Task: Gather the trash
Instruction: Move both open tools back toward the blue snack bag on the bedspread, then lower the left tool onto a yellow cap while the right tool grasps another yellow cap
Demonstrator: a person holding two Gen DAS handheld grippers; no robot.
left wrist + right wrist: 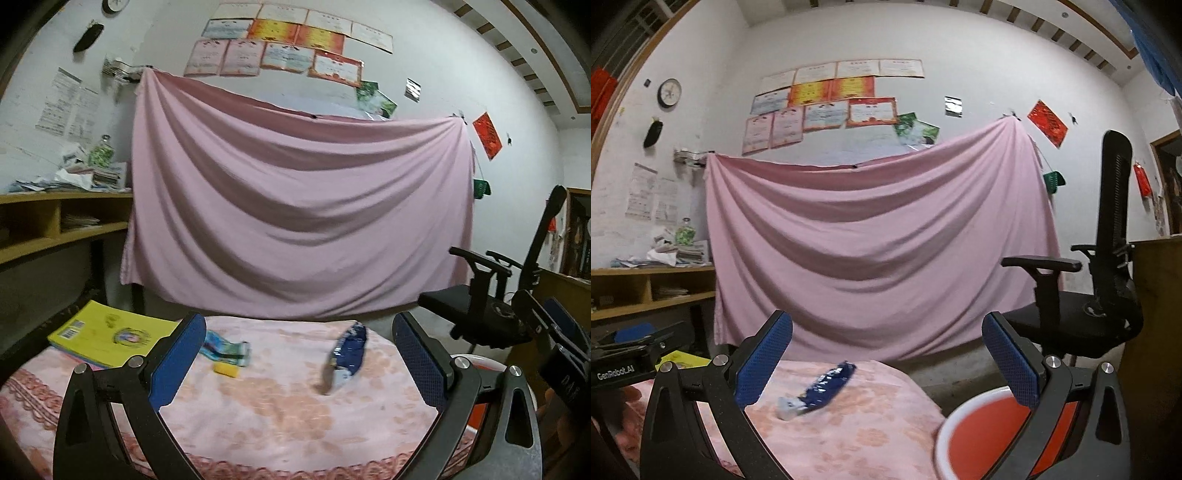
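A crumpled dark blue wrapper (347, 354) lies on the pink flowered tablecloth (280, 413); it also shows in the right wrist view (822, 387). A light blue-green wrapper (225, 349) and a small yellow piece (226, 368) lie further left. My left gripper (299, 358) is open and empty above the near part of the table, with the trash ahead between its fingers. My right gripper (886, 362) is open and empty, the blue wrapper ahead of its left finger (761, 362). A red basin with a white rim (979, 428) sits below the right gripper, off the table's right edge.
A yellow book (110, 332) lies on the table's far left corner. A black office chair (1100, 295) stands to the right. A pink sheet (295, 203) hangs on the wall behind. A wooden shelf (55, 221) with papers is at left.
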